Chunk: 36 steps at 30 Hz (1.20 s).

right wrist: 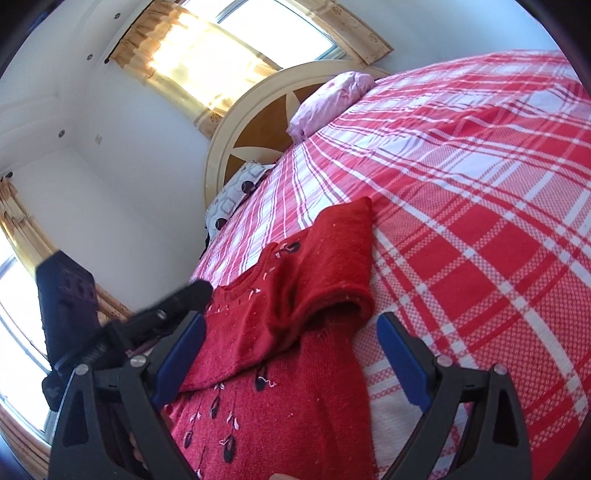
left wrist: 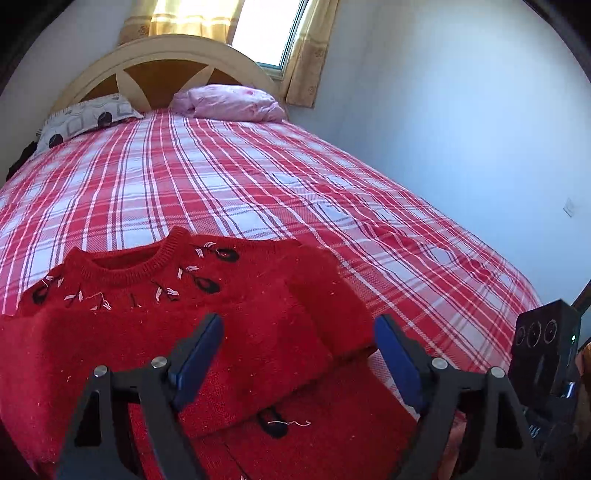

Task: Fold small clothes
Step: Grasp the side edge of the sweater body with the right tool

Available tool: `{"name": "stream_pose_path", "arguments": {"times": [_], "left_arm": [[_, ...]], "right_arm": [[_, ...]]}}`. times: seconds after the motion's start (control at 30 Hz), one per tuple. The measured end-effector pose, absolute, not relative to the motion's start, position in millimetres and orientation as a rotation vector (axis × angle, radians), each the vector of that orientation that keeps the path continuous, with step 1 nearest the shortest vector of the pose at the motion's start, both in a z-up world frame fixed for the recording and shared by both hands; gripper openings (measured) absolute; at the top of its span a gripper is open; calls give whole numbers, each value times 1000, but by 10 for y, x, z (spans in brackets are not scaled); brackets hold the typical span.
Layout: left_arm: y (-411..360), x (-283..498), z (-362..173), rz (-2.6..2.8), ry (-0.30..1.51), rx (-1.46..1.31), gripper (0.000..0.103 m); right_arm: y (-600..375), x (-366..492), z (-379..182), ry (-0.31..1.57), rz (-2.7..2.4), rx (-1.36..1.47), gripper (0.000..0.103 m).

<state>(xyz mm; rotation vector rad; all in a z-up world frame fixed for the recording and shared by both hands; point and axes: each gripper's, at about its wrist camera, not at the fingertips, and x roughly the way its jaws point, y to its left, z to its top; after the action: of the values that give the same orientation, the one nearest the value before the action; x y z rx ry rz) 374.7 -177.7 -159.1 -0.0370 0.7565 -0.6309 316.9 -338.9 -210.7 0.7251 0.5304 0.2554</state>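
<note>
A small red knitted sweater with black and white embroidered flowers around its neckline lies on the red and white plaid bedspread, near the bed's front edge. One sleeve is folded in across the body. My left gripper hovers just over the folded part, open, with nothing pressed between its blue pads. My right gripper is open too, over the sweater beside the sleeve cuff, and holds nothing. The left gripper's black body shows at the left of the right wrist view.
A patterned pillow and a pink pillow lie against the curved headboard. A curtained window is behind it. A pale wall runs close along the bed's right side. Plaid bedspread stretches beyond the sweater.
</note>
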Motion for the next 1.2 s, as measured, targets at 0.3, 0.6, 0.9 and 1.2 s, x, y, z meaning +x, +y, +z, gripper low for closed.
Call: {"name": "stream_pose_path", "arguments": {"times": [0.3,0.6,0.9,1.2], "left_arm": [[-1122,3311,-1618,-335,652,149,85],[134,3126,-2091,-100,789,-69,85],[382,3160,-2339,-107,835,-261,84],[626,3041,-2352,-151,786,-384,85]], "right_arm": [[-3376,3187,-2109,537,259,706,93],[-3061,3256,-2041,581,318,539,71],[-2772,3486,-1603,626,296,340,66],[-2793,4383,-2062,937,145,305,35]]}}
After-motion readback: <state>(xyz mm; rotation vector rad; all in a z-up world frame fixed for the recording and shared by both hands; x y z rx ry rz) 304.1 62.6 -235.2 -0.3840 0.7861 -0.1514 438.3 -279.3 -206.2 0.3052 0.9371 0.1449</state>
